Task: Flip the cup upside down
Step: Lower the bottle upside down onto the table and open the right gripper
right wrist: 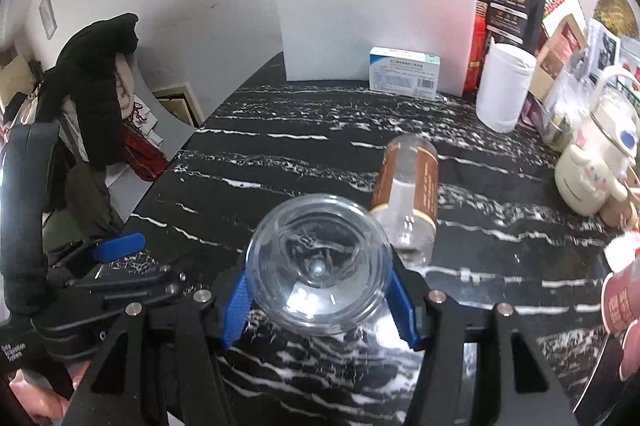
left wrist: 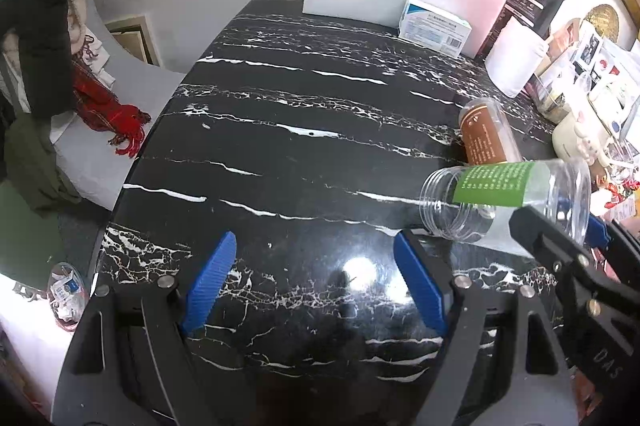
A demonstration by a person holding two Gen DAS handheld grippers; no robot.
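My right gripper (right wrist: 318, 290) is shut on a clear plastic cup with a green label (left wrist: 508, 201). The cup is held sideways above the black marble table (left wrist: 300, 145), its open mouth pointing left. In the right wrist view I look at the cup's clear base (right wrist: 318, 270) between the blue pads (right wrist: 236, 310). A second clear cup with a brown label (right wrist: 408, 193) lies on its side on the table just beyond; it also shows in the left wrist view (left wrist: 484, 137). My left gripper (left wrist: 316, 286) is open and empty, low over the table to the left of the held cup.
A white board (right wrist: 376, 25) and a blue-white box (right wrist: 404, 71) stand at the table's back. A white roll (right wrist: 504, 89), a cream kettle (right wrist: 588, 181), boxes and clutter line the right side. Coats and a red scarf (left wrist: 108, 105) hang beyond the left table edge.
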